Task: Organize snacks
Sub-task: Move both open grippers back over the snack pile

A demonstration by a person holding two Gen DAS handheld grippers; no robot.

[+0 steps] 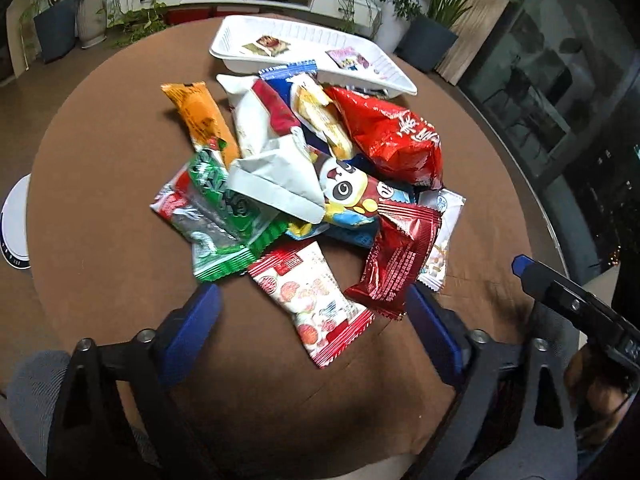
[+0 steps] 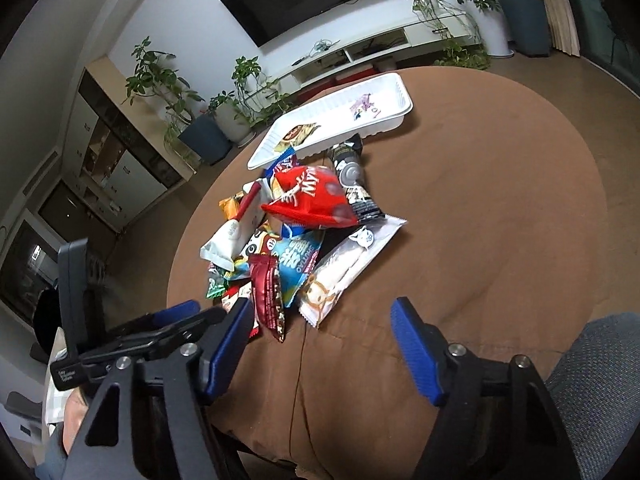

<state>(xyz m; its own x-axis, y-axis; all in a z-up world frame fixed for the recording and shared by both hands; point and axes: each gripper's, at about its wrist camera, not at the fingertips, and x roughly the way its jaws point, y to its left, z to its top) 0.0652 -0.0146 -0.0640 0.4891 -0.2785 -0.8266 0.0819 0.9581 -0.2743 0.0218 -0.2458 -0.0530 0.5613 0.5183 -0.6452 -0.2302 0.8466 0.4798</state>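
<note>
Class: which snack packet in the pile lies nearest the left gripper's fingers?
The red-and-white packet at the pile's near edge, lying between the left gripper fingers, untouched.

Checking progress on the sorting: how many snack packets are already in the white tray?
2: one brown packet toward one end of the white tray, one purple packet toward the other. None appear hidden.

One round brown table point(image 1: 100, 184). One white tray point(image 1: 240, 54), holding two small packets point(image 1: 267, 45). One pile of snack packets point(image 1: 304, 184), roughly fourteen, overlap hindering an exact count. Two grippers: left gripper point(image 1: 312, 300), right gripper point(image 2: 320, 312).
</note>
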